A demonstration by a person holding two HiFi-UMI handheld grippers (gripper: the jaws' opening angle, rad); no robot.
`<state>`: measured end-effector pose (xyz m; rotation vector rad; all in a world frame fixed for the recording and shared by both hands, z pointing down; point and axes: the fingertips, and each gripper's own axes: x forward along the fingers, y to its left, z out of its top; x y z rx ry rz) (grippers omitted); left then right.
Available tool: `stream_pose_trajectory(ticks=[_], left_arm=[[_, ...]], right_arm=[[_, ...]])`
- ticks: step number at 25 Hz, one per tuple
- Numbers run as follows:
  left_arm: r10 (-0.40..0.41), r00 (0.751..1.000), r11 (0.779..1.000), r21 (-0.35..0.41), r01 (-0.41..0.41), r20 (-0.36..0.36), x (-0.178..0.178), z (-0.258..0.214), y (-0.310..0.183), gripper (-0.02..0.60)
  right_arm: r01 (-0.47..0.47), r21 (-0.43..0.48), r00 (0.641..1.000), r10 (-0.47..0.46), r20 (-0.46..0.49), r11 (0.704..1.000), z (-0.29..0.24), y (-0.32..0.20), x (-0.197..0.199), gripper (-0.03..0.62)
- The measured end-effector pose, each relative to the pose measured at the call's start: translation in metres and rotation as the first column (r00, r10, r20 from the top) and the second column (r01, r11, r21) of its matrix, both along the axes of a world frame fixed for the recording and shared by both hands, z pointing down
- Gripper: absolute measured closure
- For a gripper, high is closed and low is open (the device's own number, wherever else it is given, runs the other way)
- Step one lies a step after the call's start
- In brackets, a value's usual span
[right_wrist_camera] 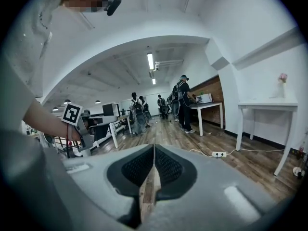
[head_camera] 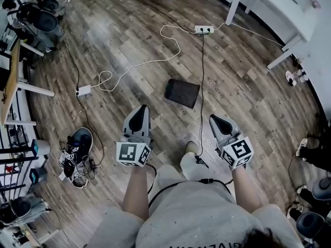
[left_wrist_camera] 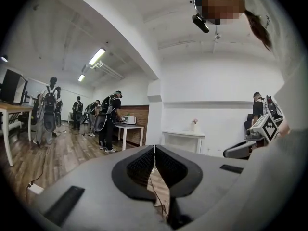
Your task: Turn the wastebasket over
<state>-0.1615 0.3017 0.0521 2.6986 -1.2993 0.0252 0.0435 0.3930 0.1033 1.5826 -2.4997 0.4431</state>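
Wastebasket [head_camera: 182, 93] on floor [head_camera: 129, 40] in head view only; left gripper [left_wrist_camera: 154, 150] and right gripper [right_wrist_camera: 153, 150] jaws clenched, empty, in theirs.

grey short-sleeved t-shirt [head_camera: 207, 216], thin black cable [head_camera: 168, 188]; grey left gripper [head_camera: 140, 110] and right gripper [head_camera: 214, 119], black-and-white marker cubes [head_camera: 133, 154].

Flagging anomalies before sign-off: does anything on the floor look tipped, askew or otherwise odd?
The dark wastebasket sits askew on the wood floor, showing no open mouth from above, so it seems tipped or inverted; which, I cannot tell. A white cable sprawls in loose loops nearby.
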Motion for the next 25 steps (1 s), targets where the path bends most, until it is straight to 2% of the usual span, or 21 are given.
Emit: stream_pose_trajectory(ticks=[5,15,21,25], left_arm=[[-0.006,1.000,0.999,-0.044,0.005,-0.017,0.017,0.017,-0.012,0.575],[0.045,0.999,0.981,-0.188,-0.045,-0.004,0.043,0.085,-0.049,0.574],[0.043,0.999,0.969,-0.240,-0.049,-0.028,0.051,0.118,-0.094,0.572],[0.038,0.999,0.953,-0.298,-0.048,-0.038,0.053,0.146,-0.119,0.557]], right_arm=[[0.019,-0.026,1.000,-0.018,0.016,0.999,0.015,-0.026,0.013,0.577],[0.001,-0.142,0.998,0.007,0.055,0.990,0.070,-0.068,0.029,0.537],[-0.002,-0.231,0.997,0.020,0.079,0.973,0.103,-0.102,0.033,0.522],[-0.014,-0.289,0.994,0.046,0.103,0.957,0.128,-0.128,0.037,0.514]])
